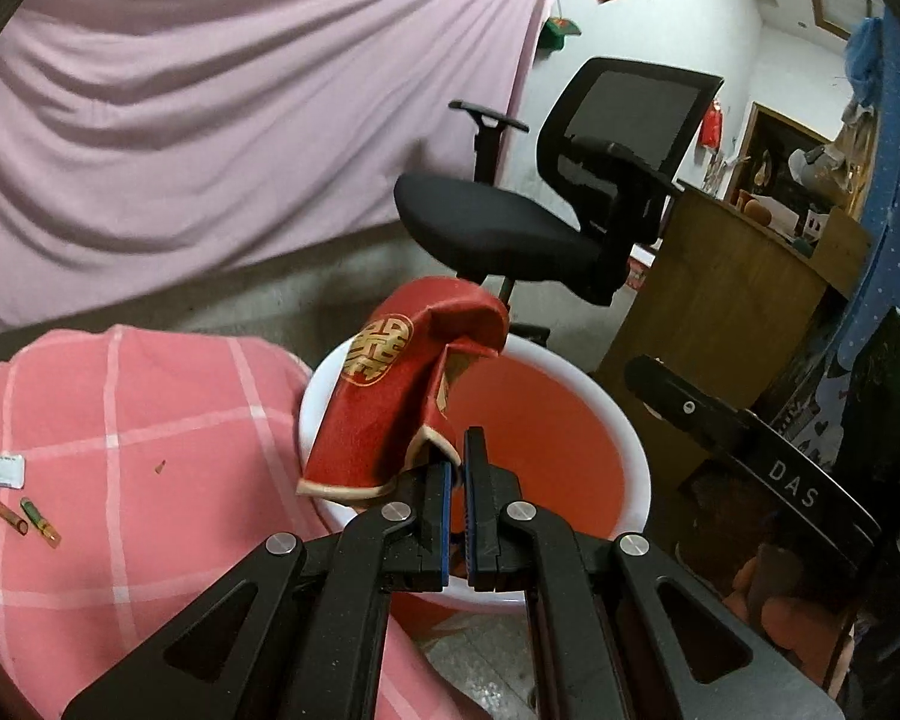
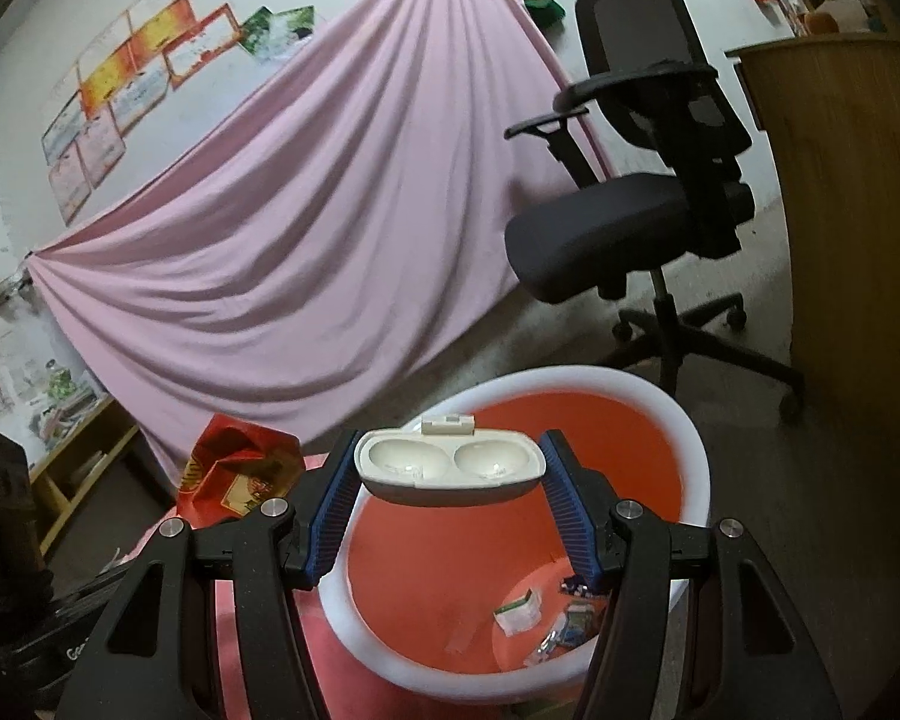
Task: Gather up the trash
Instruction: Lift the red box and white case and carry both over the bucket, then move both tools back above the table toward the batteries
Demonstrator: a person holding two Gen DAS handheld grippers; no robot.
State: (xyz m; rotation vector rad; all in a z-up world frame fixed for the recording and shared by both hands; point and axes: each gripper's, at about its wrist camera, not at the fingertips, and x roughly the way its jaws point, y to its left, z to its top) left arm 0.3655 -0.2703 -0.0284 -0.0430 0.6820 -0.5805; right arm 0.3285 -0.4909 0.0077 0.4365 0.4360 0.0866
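Left gripper pinches red envelope – right gripper clamps white case over bin

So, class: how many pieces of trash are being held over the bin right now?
2. The red envelope is pinched in the left tool above the bin; the white plastic case sits clamped in the right tool. More lies inside.

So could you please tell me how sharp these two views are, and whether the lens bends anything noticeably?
Left wrist view: the red envelope in the left hand-held gripper is fairly sharp, the pink sheet soft; dark vignette in the corners. Right wrist view: the white case in the right hand-held gripper is crisp, the wooden cabinet bows with the fisheye, and the light is dim and even.
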